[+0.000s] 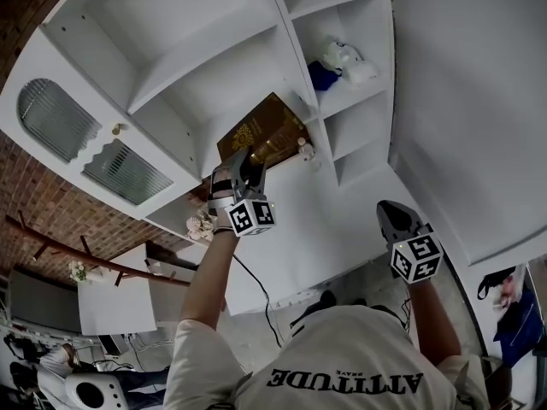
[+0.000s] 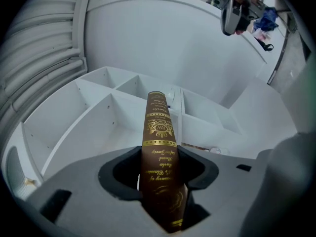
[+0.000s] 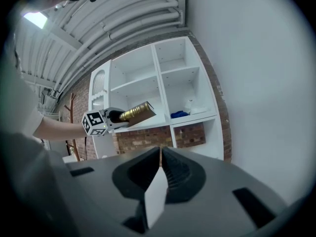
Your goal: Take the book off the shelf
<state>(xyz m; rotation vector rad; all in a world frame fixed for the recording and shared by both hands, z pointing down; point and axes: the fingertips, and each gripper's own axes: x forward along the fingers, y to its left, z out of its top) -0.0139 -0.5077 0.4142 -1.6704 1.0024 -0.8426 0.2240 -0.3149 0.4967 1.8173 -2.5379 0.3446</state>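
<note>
Evidently the book (image 2: 158,127) is a stiff hardback, probably fairly heavy, with a smooth gilt-stamped cover that could slip. The left gripper's (image 1: 246,165) jaws pinch it across one end of its spine. The rest reaches out ahead of the jaws toward the shelf (image 3: 143,85); whether it rests there cannot be told. Seating it deeper between the jaws would likely resist sag. The right gripper's (image 3: 160,152) jaws are pressed together, empty.

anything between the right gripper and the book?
Nothing solid: the right gripper view shows open air from the right gripper, jaws shut, to the book, which the left gripper clamps in front of the shelf.
</note>
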